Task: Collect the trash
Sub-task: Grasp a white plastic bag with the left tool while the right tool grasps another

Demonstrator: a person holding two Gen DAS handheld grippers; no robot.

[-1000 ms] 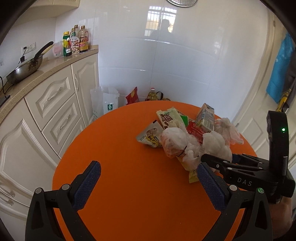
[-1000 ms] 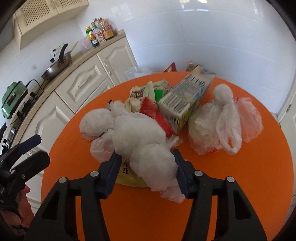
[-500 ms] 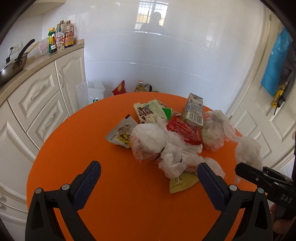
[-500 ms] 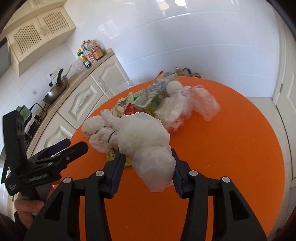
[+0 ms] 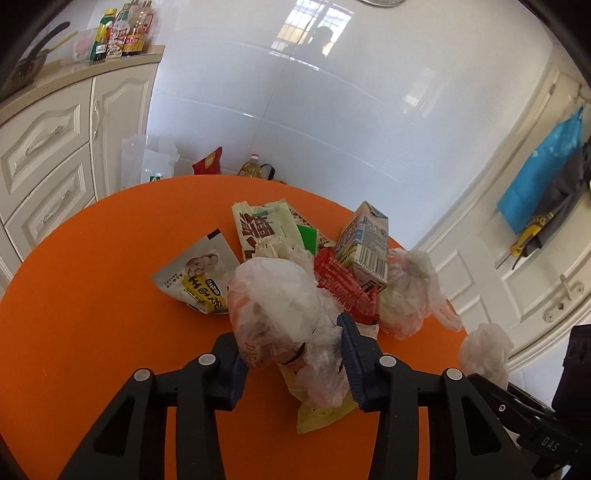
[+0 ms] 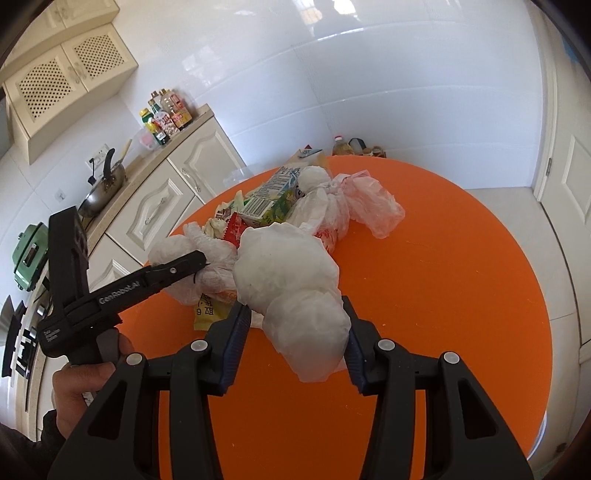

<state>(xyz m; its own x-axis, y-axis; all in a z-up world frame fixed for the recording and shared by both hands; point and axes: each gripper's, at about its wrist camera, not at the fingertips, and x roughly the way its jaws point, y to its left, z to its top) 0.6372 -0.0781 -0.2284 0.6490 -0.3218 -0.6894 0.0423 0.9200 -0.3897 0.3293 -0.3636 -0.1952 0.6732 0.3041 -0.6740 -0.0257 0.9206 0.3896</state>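
Observation:
A heap of trash lies on the round orange table (image 5: 92, 295). In it are a milk carton (image 5: 365, 240), a red wrapper (image 5: 340, 280), snack packets (image 5: 199, 273) and a knotted pinkish bag (image 5: 410, 291). My left gripper (image 5: 286, 328) has its jaws closing on a clear plastic bag (image 5: 273, 295), and both pads touch the bag's sides. A yellow wrapper (image 5: 317, 410) lies under it. My right gripper (image 6: 293, 306) is shut on a white plastic bag bundle (image 6: 291, 280) at the near side of the heap. The left gripper (image 6: 195, 260) shows from the side in the right wrist view.
Cream cabinets (image 5: 48, 155) and a counter with sauce bottles (image 5: 122, 33) and a wok (image 6: 99, 192) stand left of the table. A plastic bag (image 5: 147, 162), a red packet and an oil bottle (image 5: 253, 168) sit on the floor behind. A white door (image 5: 517, 266) is at the right.
My left gripper has come forward and down onto the heap and gone from wide open to closed around the clear bag. My right gripper has drawn the white bundle back from the heap.

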